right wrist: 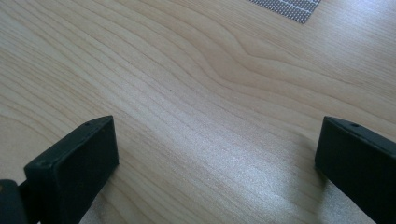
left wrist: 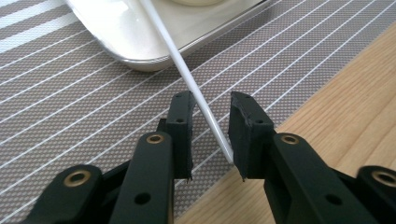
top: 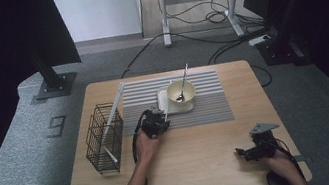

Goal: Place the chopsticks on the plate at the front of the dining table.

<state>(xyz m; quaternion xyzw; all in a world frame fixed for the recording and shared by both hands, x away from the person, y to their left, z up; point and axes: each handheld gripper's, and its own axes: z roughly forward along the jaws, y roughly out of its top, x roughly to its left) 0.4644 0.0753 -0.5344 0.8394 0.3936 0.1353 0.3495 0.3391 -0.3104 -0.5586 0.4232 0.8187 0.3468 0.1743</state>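
L gripper (left wrist: 210, 135) sat low over the striped placemat (left wrist: 70, 116), just by the near-left corner of the white tray (left wrist: 140, 51). A thin white stick (left wrist: 187, 74) ran between its jaws, long axis slanting from the tray's inside, over the rim, down to its tip by the right-hand jaw at the mat edge. Jaws narrow; stick touched or nearly touched the right-hand jaw, gap showed on the other side, so no firm pinch. From above the stick (top: 166, 103) pointed roughly away-to-toward the person along the tray's left side. Bowl (top: 181, 91) w/ spoon (top: 183, 86) stood on the tray. R gripper (right wrist: 215, 158) hung over bare worktop (right wrist: 196, 70) at near right, jaws wide, nothing between. Wire basket (top: 104, 138) stood on the left of the worktop, two white sticks in it.
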